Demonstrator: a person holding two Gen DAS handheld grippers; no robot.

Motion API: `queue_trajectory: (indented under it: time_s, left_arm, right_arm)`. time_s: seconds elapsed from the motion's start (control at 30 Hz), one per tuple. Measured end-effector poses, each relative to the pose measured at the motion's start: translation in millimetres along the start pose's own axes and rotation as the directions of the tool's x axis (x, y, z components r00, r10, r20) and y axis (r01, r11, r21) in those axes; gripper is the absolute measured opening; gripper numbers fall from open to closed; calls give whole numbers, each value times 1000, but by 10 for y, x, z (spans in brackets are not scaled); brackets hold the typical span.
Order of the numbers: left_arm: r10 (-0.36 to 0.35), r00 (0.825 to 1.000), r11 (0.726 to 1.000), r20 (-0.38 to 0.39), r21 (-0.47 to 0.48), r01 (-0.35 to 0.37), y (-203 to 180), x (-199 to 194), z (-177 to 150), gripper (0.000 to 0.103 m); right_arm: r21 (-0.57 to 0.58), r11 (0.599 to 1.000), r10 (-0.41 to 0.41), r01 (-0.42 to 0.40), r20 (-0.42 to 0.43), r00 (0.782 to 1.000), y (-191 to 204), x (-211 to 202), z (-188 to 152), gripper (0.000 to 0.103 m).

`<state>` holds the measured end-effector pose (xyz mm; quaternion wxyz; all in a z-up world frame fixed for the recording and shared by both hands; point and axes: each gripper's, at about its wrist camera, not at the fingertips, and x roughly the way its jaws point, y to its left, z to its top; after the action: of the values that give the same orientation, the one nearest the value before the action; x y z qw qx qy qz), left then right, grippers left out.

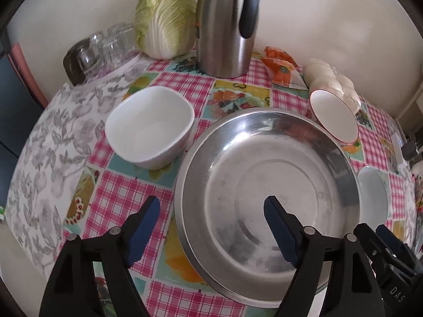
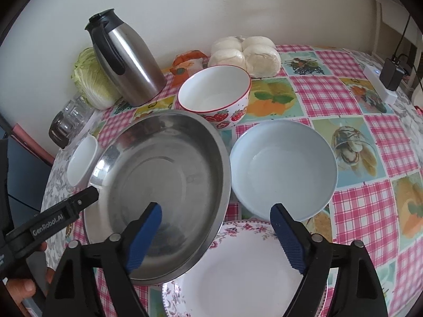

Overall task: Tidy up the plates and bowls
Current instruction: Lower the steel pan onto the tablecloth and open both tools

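Note:
A large steel basin sits mid-table. A white square bowl stands to its left. A strawberry-patterned bowl stands behind it. A pale blue bowl stands to its right. A floral-rimmed plate lies in front, with the basin's edge overlapping it. My left gripper is open, astride the basin's left rim. My right gripper is open above the basin's right rim and the plate.
A steel thermos jug, a cabbage, glass jars, an orange packet and bagged buns line the wall. A white charger lies at the far right edge.

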<state>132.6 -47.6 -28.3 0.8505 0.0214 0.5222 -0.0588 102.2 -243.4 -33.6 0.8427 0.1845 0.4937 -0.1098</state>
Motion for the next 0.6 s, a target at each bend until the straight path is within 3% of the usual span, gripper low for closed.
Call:
queue_trajectory:
  time_s: [0.17, 0.3, 0.6]
  left_arm:
    - [23, 999, 999, 33, 43, -24, -84, -42, -24, 90]
    - [41, 997, 997, 62, 63, -45, -112, -82, -24, 101]
    - [16, 991, 997, 131, 73, -25, -159, -208, -15, 101]
  right_arm:
    - [13, 1000, -6, 6, 20, 1000, -25, -28, -8, 102]
    - [10, 1000, -8, 7, 42, 999, -35, -58, -6, 103]
    - [-11, 1000, 6, -5, 113, 994, -30, -155, 1, 103]
